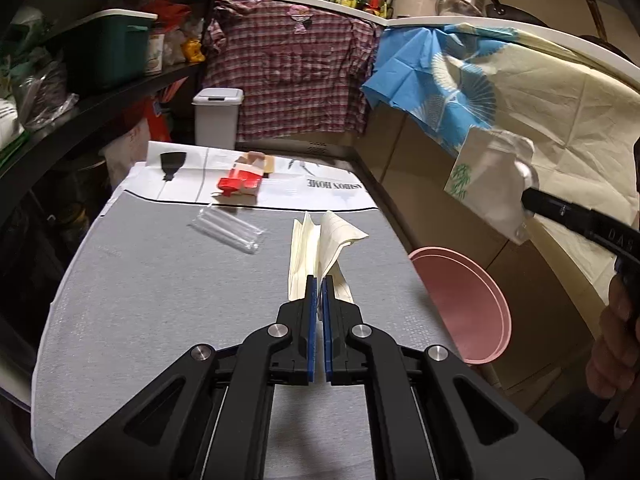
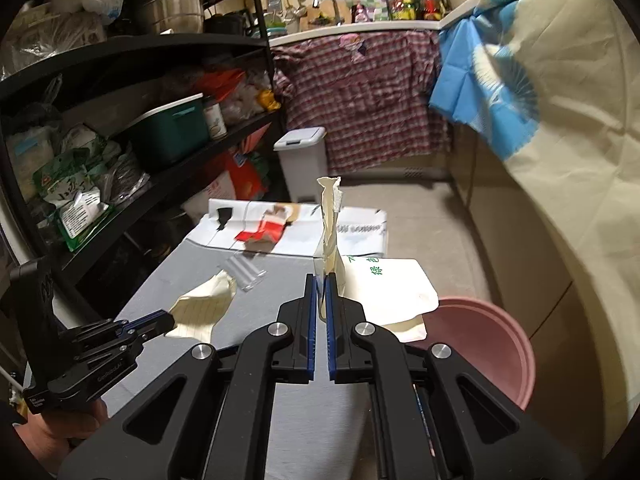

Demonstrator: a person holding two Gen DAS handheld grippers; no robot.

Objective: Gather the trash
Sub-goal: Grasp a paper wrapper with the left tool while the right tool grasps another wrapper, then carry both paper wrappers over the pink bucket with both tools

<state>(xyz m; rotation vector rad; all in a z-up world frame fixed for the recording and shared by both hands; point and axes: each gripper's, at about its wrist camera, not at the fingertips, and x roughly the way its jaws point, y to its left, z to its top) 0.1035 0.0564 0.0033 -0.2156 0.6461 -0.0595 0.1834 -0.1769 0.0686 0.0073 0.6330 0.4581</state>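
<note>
My left gripper point(image 1: 320, 282) is shut on a crumpled cream lined paper point(image 1: 316, 240), held above the grey table cover point(image 1: 160, 300). The right wrist view shows that same paper point(image 2: 204, 308) in the left gripper point(image 2: 170, 322) at lower left. My right gripper point(image 2: 322, 280) is shut on the edge of a white pouch with green print point(image 2: 392, 288), lifted off the table. From the left wrist, the pouch point(image 1: 492, 184) hangs in the air at the right, pinched by the right gripper point(image 1: 528, 200). A pink basin point(image 2: 488, 340) sits on the floor right of the table.
A clear plastic tube pack point(image 1: 228, 228) and a red-and-white carton point(image 1: 240, 184) lie on the table, the carton on a newspaper point(image 1: 320, 192). A white lidded bin point(image 1: 218, 116) stands beyond the table's far end. Black shelving point(image 2: 120, 120) runs along the left, cloth-draped counters along the right.
</note>
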